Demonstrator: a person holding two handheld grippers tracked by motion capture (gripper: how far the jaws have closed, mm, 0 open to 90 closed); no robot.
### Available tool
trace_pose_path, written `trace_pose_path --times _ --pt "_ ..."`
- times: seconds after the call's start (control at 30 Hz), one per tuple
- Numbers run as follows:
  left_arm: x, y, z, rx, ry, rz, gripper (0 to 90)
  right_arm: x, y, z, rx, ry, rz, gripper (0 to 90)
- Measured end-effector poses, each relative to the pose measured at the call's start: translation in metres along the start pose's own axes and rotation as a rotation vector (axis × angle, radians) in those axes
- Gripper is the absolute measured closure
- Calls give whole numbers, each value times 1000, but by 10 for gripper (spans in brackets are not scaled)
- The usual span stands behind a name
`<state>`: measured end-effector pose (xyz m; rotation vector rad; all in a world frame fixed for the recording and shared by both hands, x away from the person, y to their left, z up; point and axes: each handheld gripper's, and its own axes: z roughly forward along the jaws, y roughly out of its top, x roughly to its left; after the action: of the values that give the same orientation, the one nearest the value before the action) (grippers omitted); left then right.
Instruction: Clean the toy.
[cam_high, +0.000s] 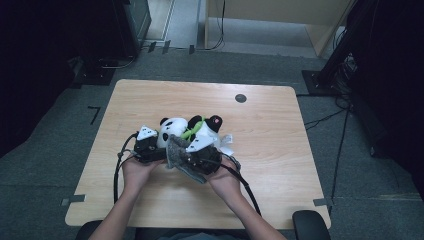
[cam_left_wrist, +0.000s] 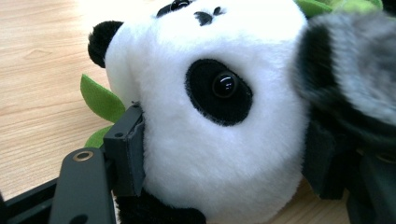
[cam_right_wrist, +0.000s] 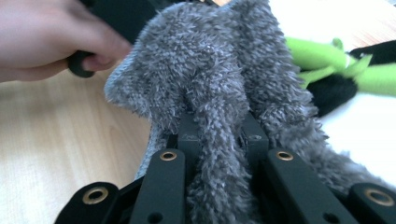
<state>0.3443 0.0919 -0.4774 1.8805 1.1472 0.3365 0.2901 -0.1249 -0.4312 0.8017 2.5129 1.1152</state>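
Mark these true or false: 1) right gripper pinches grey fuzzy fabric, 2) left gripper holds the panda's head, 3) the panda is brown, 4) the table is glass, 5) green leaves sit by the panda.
1) True: the right gripper is clamped on the grey fuzzy fabric.
2) True: the left gripper has the panda plush head between its jaws.
3) False: it is black and white.
4) False: the table is light wood.
5) True: green leaves lie beside it.
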Motion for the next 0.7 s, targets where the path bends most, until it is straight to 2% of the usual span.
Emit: trace_pose_path --times 0.03,0.07,0.1,0.17,0.2,0.23,0.33,0.4,0.47,0.57,0.7 --pt "-1 0 0 3 2 -2 280 2 -3 0 2 -19 -10 765" --pt "-4 1 0 8 3 -11 279 5 -12 6 18 -83 -56 773" --pt "-4 1 0 8 3 -11 279 5 -18 10 28 -113 -68 773" --pt "-7 0 1 13 6 -6 279 3 -27 15 8 -142 -86 774" --pt "-7 0 1 13 6 -6 279 3 -27 15 8 -142 -86 774" --pt "-7 0 2 12 6 -5 280 5 -33 18 -6 -183 -109 774" --pt "-7 0 3 13 8 -2 280 6 -40 20 -21 -209 -137 774" --pt "-7 0 3 13 8 0 280 4 -41 19 -33 -201 -126 774" --pt "-6 0 3 10 5 -4 280 2 -45 12 -58 -179 -89 773" --pt "-6 0 3 9 6 -2 283 1 -50 8 -52 -168 -84 774" --pt "-6 0 2 9 3 9 288 -6 -63 -2 -48 -149 -43 774"
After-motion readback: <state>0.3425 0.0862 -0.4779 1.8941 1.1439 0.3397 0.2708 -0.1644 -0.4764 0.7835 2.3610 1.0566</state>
